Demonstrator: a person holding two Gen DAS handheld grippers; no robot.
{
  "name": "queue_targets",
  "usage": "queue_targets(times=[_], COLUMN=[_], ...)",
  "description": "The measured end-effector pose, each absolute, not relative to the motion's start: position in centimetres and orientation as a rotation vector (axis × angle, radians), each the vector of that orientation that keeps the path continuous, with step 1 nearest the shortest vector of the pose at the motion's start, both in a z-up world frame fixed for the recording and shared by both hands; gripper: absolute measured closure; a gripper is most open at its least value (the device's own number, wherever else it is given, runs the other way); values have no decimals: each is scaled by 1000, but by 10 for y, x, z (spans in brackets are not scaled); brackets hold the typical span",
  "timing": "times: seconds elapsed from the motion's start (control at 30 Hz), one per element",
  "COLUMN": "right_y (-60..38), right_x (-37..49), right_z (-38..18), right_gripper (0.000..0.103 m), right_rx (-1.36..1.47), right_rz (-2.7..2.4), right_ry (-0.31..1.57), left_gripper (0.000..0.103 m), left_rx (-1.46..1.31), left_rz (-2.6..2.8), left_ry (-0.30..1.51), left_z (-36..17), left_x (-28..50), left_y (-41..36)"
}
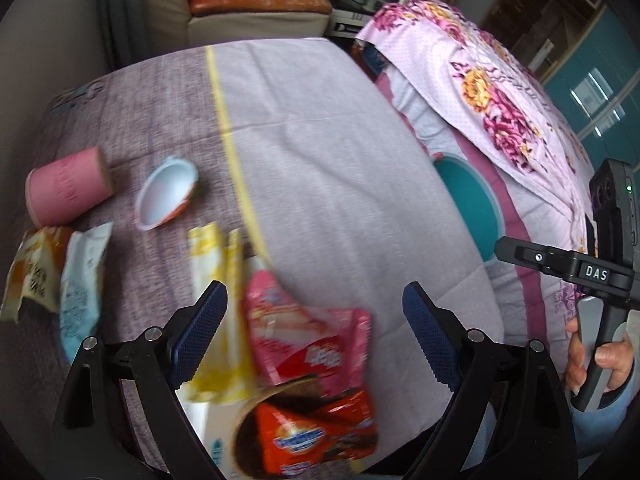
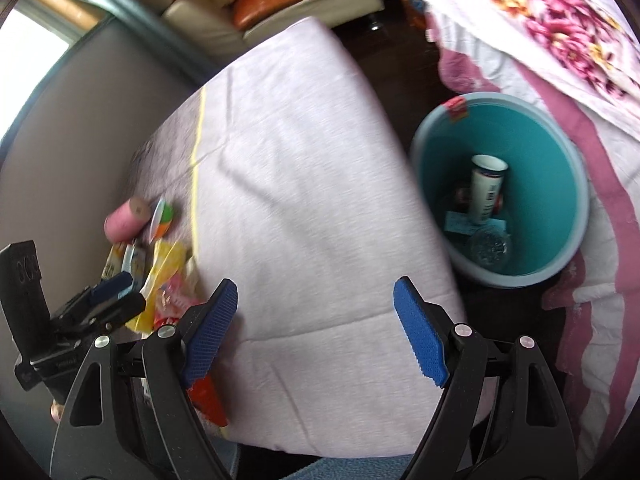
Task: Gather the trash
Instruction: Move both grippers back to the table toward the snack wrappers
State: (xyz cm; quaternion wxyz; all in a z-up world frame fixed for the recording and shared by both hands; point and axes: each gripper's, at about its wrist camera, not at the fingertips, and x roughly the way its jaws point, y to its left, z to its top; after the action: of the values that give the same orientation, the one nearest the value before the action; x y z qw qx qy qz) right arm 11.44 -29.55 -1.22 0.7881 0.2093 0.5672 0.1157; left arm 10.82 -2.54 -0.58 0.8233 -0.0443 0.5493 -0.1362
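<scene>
My left gripper [image 1: 316, 332] is open above a pink snack wrapper [image 1: 304, 340], with an orange-brown wrapper [image 1: 316, 436] nearer me and a yellow wrapper [image 1: 220, 320] to its left. Further left lie a pink cup [image 1: 66, 188] on its side, a white foil lid [image 1: 166, 192], a light blue wrapper [image 1: 82, 284] and a tan wrapper [image 1: 34, 272]. My right gripper [image 2: 316, 328] is open and empty over the cloth. The teal trash bin [image 2: 560, 184] stands on the floor to the right, holding a white cup [image 2: 486, 188] and other litter.
The table [image 1: 340, 160] is covered by a lilac cloth with a yellow stripe. A bed with a floral pink cover [image 1: 500, 92] runs along the right. A sofa [image 1: 248, 4] stands beyond the table. The bin also shows in the left wrist view [image 1: 476, 204].
</scene>
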Motion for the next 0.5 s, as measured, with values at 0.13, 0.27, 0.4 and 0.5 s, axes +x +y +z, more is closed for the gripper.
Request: queue_targets(times=[0.13, 0.27, 0.4, 0.5], right_y=[-267, -239, -214, -201], right_x=[111, 109, 112, 113], right_z=[-15, -17, -20, -22], right_gripper=[26, 26, 26, 26], right_rx=[408, 354, 306, 283], right_rz=[295, 339, 369, 384], right_ry=[1246, 1275, 1301, 1312], left_gripper=[13, 13, 13, 13], left_rx=[-104, -99, -103, -118], left_rz=[-245, -218, -216, -213], left_ry=[1177, 1194, 1212, 1225], left_z=[-13, -24, -36, -46], left_x=[102, 96, 93, 94], left_y=[4, 24, 33, 40])
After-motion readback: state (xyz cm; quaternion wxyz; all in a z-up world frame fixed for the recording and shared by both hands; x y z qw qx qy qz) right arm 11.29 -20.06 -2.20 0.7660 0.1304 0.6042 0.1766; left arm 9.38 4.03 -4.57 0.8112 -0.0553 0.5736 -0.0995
